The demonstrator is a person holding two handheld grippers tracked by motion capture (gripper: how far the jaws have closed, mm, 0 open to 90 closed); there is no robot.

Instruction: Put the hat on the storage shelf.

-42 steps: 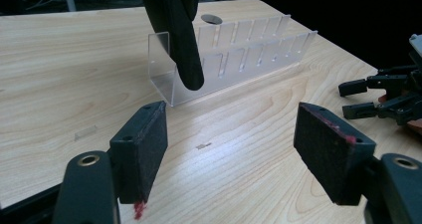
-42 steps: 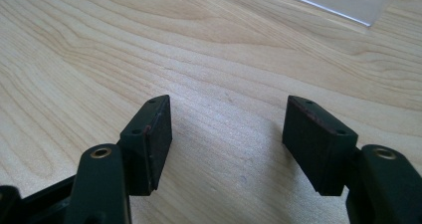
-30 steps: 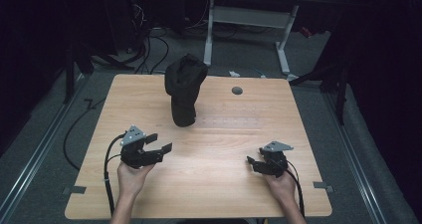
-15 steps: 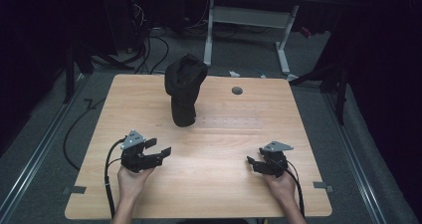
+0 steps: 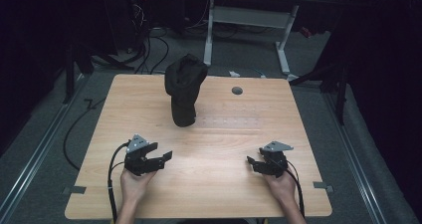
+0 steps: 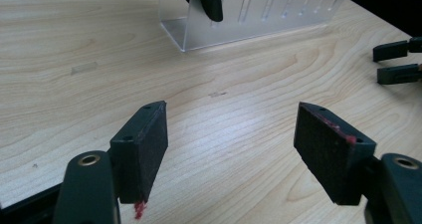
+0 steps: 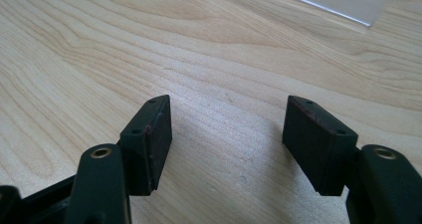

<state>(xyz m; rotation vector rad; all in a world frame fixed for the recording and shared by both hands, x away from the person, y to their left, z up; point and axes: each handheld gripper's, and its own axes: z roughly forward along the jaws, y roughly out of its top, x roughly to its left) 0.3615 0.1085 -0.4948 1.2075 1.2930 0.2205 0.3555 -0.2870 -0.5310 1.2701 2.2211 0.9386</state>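
We hold our left gripper (image 5: 160,158) and right gripper (image 5: 255,163) low over the wooden desk (image 5: 224,134), jaws wide apart and gripping nothing. A dark thing, maybe a cloth bag (image 5: 184,89), stands tall on a clear rack (image 6: 259,15) ahead, nearer our left hand. The room around is dark.

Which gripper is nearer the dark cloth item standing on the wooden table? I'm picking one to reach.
Left. The left gripper sits just in front of the dark cloth item; the right gripper is farther off to its right.
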